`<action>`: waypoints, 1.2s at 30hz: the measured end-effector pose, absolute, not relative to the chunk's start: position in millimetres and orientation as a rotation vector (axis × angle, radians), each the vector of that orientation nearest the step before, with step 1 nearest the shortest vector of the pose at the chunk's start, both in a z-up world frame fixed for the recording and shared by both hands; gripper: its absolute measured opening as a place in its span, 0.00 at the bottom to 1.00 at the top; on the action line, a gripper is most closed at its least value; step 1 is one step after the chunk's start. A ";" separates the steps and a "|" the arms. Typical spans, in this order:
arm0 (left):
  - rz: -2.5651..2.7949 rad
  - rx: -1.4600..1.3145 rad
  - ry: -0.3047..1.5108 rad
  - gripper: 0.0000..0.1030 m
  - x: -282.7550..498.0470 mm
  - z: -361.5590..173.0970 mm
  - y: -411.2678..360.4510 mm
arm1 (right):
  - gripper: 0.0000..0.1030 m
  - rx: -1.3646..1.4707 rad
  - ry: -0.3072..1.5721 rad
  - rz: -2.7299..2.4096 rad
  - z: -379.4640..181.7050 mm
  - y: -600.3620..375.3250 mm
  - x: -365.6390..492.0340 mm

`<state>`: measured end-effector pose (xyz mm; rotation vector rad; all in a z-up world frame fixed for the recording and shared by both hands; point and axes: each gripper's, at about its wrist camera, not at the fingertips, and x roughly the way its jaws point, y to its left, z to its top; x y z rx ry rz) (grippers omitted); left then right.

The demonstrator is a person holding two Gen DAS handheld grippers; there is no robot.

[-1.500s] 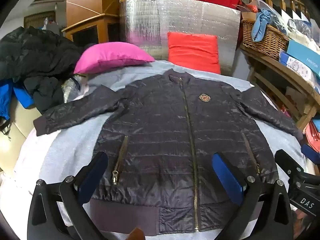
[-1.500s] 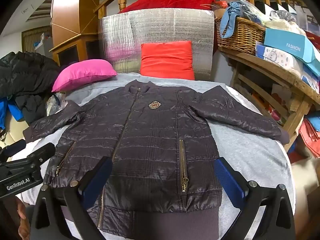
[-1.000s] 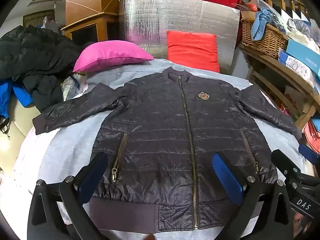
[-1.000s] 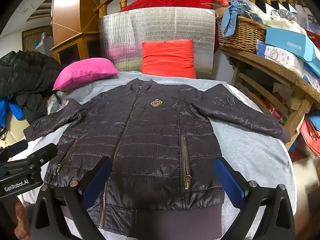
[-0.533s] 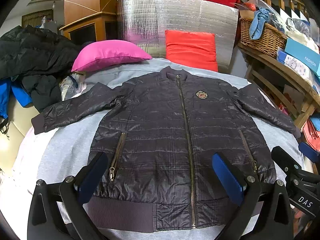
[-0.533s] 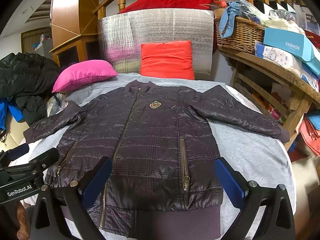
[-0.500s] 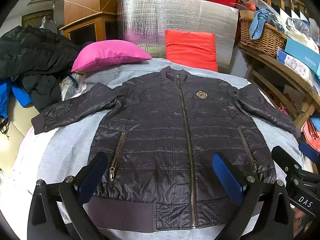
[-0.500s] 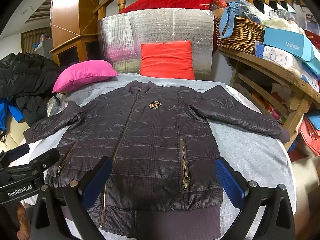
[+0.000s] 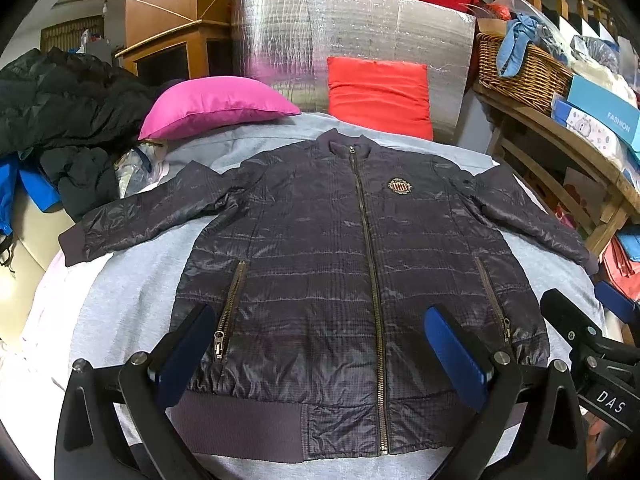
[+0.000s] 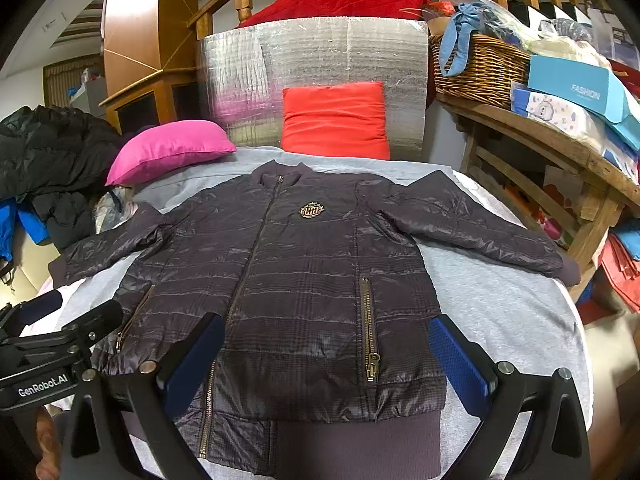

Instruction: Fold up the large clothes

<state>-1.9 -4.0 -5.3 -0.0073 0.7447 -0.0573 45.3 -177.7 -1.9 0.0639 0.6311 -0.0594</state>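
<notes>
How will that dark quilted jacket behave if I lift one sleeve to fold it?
The jacket lies flat and wrinkled, so the sleeve will probably droop limply. Its shiny shell suggests it may slip between the pads. Thin quilting hints it is light for its size.

Even indoor light, sharp focus, dark fisheye-warped corners

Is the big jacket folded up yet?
No, spread flat. The jacket lies front up on the grey sheet, zipped, both sleeves stretched out sideways.
</notes>
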 end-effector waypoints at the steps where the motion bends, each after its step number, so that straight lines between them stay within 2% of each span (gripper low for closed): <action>1: -0.058 -0.010 0.744 1.00 -2.0 -5.1 -3.6 | 1.00 0.064 0.632 -0.060 -1.8 -177.8 45.4; 36: -0.068 -0.026 0.740 1.00 -1.1 -2.6 -2.4 | 1.00 0.075 0.630 -0.052 0.6 -178.2 46.5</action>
